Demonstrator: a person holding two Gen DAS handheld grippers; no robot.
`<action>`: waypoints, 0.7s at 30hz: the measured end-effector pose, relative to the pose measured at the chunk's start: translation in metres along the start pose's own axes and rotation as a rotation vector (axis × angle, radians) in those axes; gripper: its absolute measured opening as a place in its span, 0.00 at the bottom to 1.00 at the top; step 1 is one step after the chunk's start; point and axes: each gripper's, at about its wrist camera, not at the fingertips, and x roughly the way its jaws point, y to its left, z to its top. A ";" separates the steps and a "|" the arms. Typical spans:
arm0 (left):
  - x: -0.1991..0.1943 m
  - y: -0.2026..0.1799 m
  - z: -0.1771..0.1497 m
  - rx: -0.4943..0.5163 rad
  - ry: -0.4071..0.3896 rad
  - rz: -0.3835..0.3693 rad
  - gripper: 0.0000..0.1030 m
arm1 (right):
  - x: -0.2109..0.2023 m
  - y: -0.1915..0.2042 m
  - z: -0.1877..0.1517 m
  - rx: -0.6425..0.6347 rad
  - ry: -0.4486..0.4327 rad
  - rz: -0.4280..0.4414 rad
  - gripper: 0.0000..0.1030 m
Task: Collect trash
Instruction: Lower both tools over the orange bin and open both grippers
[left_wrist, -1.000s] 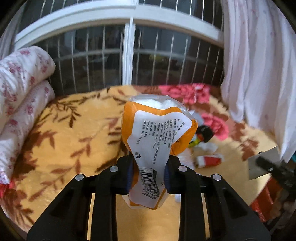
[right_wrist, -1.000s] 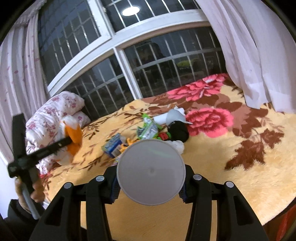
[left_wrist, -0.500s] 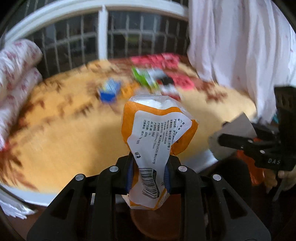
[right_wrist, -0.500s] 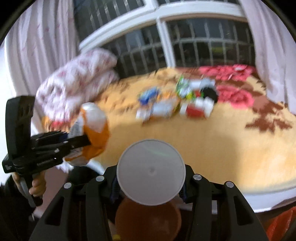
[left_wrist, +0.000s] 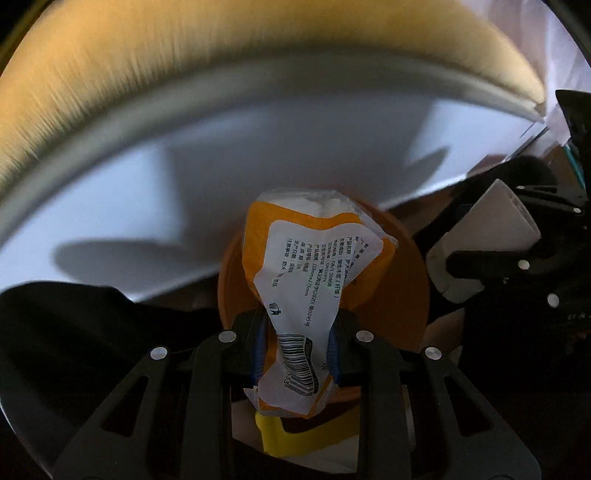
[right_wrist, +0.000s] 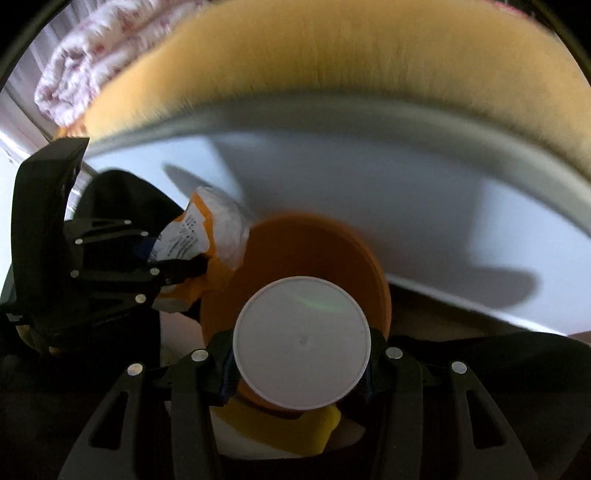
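My left gripper (left_wrist: 297, 350) is shut on an orange and white tissue packet (left_wrist: 308, 295) with a barcode, held over the mouth of an orange bin (left_wrist: 399, 291). My right gripper (right_wrist: 301, 365) is shut on a white paper cup (right_wrist: 302, 343), seen bottom-on, held over the same orange bin (right_wrist: 295, 254). In the right wrist view the left gripper (right_wrist: 110, 258) and its packet (right_wrist: 207, 232) hang at the bin's left rim. In the left wrist view the right gripper (left_wrist: 517, 266) and its cup (left_wrist: 487, 236) are at the right.
The white side of the bed platform (left_wrist: 184, 192) rises just behind the bin, with the orange fuzzy blanket (right_wrist: 332, 66) on top. A folded floral quilt (right_wrist: 74, 74) lies at the far left. A yellow item (right_wrist: 280, 432) lies inside the bin below the cup.
Both grippers have swung down from over the bed to below its edge, carrying the packet and the cup over the orange bin. Both stay shut.
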 end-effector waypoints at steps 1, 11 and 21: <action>0.007 0.003 0.000 -0.006 0.018 -0.004 0.24 | 0.008 -0.002 0.001 0.004 0.023 0.006 0.47; 0.043 0.017 0.004 -0.020 0.131 0.028 0.74 | 0.058 -0.014 0.014 0.049 0.141 0.006 0.70; 0.029 0.024 0.003 -0.046 0.124 -0.032 0.74 | 0.024 -0.028 0.013 0.090 0.097 0.029 0.69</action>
